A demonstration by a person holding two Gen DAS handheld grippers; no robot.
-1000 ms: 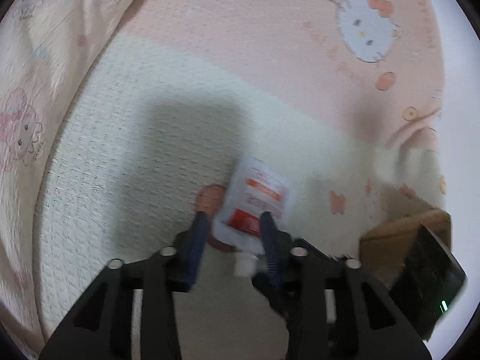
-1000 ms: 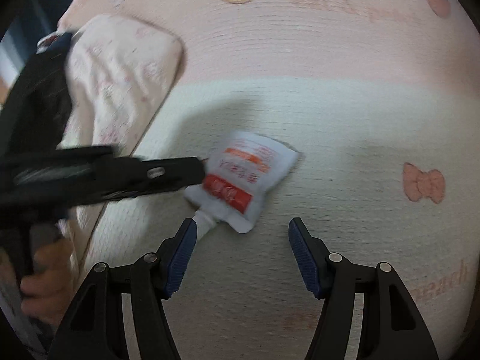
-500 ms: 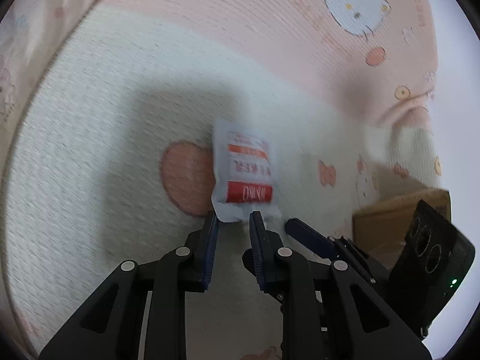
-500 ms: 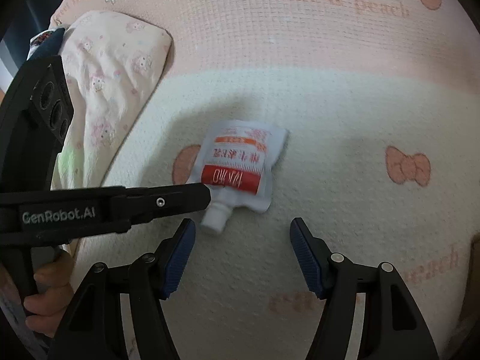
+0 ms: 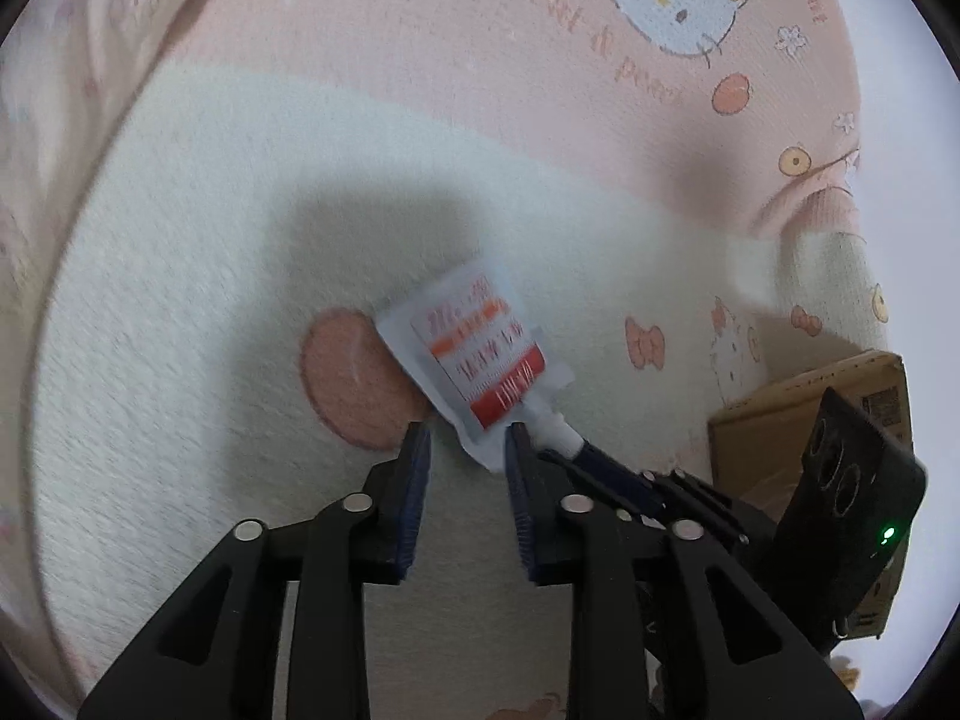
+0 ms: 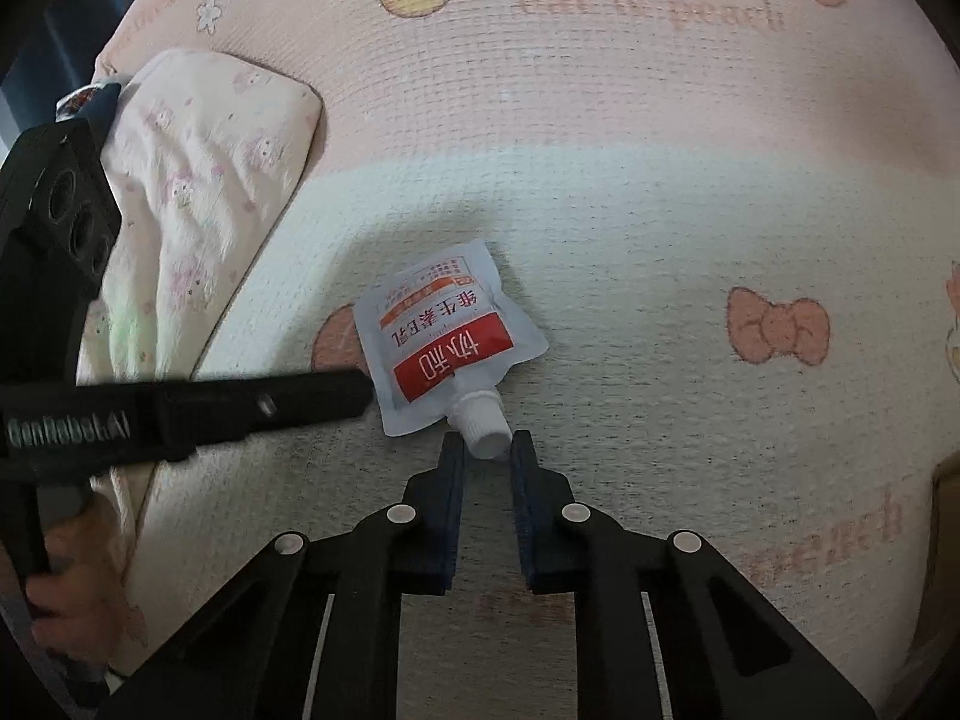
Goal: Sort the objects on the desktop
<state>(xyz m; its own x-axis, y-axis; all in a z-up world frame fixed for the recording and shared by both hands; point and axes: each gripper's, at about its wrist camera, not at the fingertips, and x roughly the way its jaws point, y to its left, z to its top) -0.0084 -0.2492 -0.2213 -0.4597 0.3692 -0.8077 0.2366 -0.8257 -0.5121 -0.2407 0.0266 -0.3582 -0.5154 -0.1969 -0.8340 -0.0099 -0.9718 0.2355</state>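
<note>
Pouch (image 6: 443, 341): axis 11-to-5; cap (image 6: 485, 425) between right gripper (image 6: 487, 461) jaws, narrowly parted. Left gripper (image 5: 467, 461) jaws spread beside corner.

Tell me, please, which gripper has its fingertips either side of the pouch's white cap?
The right gripper: its fingertips flank the white cap, while the left gripper sits at the pouch's lower corner.
</note>
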